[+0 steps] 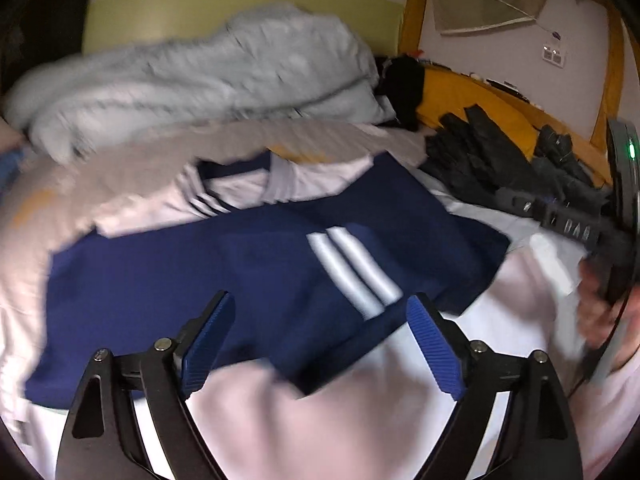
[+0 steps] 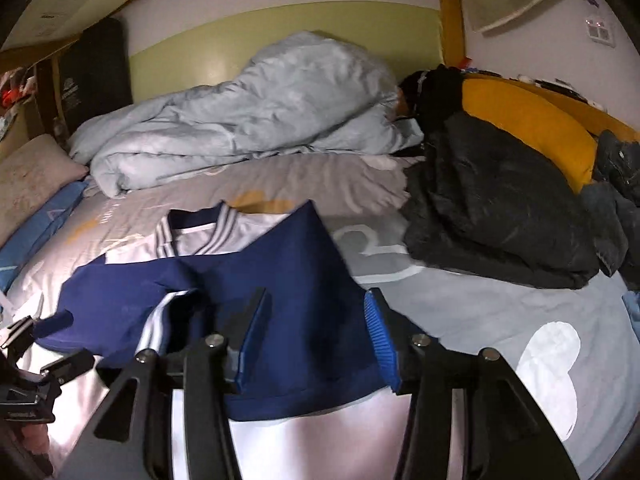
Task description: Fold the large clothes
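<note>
A white and navy sports jacket with white stripes lies flat on the bed, both navy sleeves folded across its white body, collar at the far end. It also shows in the right wrist view. My left gripper is open and empty, just above the folded sleeves near the jacket's lower part. My right gripper is open and empty over the navy sleeve on the right side of the jacket. The right gripper's body shows at the right edge of the left wrist view.
A crumpled pale blue duvet lies at the back of the bed. A black padded coat and other dark clothes lie on the right, by a yellow pillow. The grey patterned sheet covers the bed.
</note>
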Demonstrator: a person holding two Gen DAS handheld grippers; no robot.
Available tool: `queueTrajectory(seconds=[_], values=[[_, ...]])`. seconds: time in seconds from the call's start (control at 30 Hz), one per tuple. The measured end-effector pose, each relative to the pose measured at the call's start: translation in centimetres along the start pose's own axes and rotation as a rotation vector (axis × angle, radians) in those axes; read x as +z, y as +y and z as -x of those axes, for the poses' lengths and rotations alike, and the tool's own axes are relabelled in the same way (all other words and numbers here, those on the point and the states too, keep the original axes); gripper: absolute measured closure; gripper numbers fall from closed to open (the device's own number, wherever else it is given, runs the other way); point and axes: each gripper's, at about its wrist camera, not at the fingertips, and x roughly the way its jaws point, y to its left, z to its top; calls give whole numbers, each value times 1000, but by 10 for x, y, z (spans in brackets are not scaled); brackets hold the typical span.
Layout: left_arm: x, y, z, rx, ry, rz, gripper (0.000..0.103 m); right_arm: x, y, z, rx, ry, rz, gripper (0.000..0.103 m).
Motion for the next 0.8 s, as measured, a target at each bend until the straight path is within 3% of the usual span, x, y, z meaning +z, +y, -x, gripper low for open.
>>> queueTrajectory(seconds=[0.1,0.23,0.33,0.43,0.47,0.53,0.57,0.6,0.63,0.67,0.7,0.73,0.8], values=[[15,-13,-34,-35,80,54,9,-3,-19,-11,-6,26,-12,56],[24,-28,-88,46,237,57,8,-8,-38,-14,-9,42,-30,54],[23,-26,-103,181,238,39,8,-12,-49,-18,8,66,-71,53],[21,-9,-98,233,235,47,10,-15,-54,-21,41,105,-100,53],[20,0,-94,254,231,56,14,-15,-54,-20,41,104,-98,53],[16,18,-82,310,215,59,33,-15,-51,-18,35,94,-85,53],[15,27,-78,320,213,55,37,-15,-48,-15,26,85,-72,52],[13,36,-71,321,210,52,49,-16,-47,-13,23,81,-66,51],[11,45,-64,313,209,51,66,-16,-46,-13,25,80,-65,51],[9,54,-58,305,209,56,76,-16,-45,-13,34,86,-68,50],[8,62,-51,291,202,69,96,-18,-44,-13,60,99,-78,49],[7,68,-42,287,190,82,96,-19,-44,-13,81,108,-85,49],[11,80,-23,363,127,83,96,-21,-41,-14,85,112,-77,49]])
